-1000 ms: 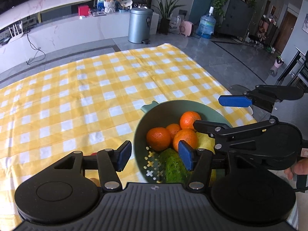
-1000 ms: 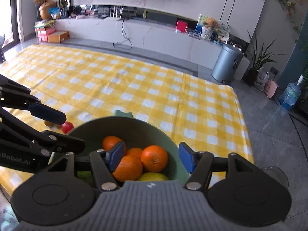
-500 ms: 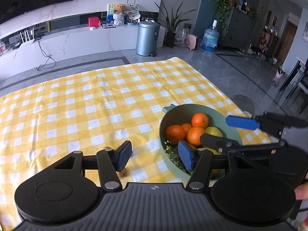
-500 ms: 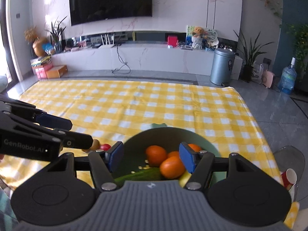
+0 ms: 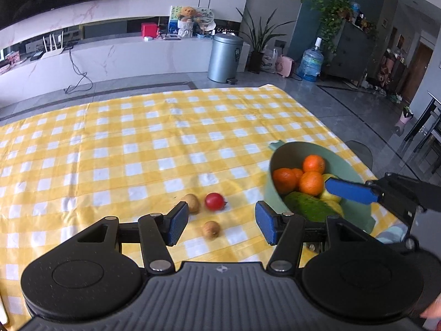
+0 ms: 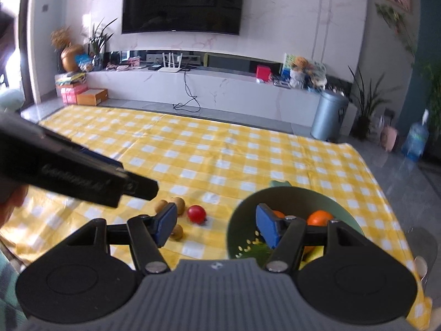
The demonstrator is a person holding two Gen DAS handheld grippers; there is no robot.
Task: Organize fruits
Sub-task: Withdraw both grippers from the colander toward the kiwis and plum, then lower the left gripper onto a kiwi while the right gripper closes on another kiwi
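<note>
A green bowl point(image 5: 355, 165) holds several oranges point(image 5: 311, 182), a green cucumber point(image 5: 308, 207) and a yellow fruit point(image 5: 330, 195). It stands near the right edge of the yellow checked cloth. Left of it lie a red tomato point(image 5: 214, 201) and small brown fruits point(image 5: 191, 202). My left gripper point(image 5: 222, 224) is open above a brown fruit point(image 5: 210, 229), nothing between its pads. My right gripper point(image 6: 215, 224) hovers between the tomato point(image 6: 196, 214) and the bowl point(image 6: 289, 193); its jaws are closing with nothing between them.
The checked cloth point(image 5: 137, 151) covers the whole table and drops off at the right edge close to the bowl. One blue pad of the right gripper point(image 5: 348, 190) reaches over the bowl. Beyond stand a marble TV bench and a grey bin point(image 5: 224, 58).
Both grippers have drawn back and shifted left from over the bowl. The bowl now sits at the right of both views, and the tomato and brown fruits have come into sight.
</note>
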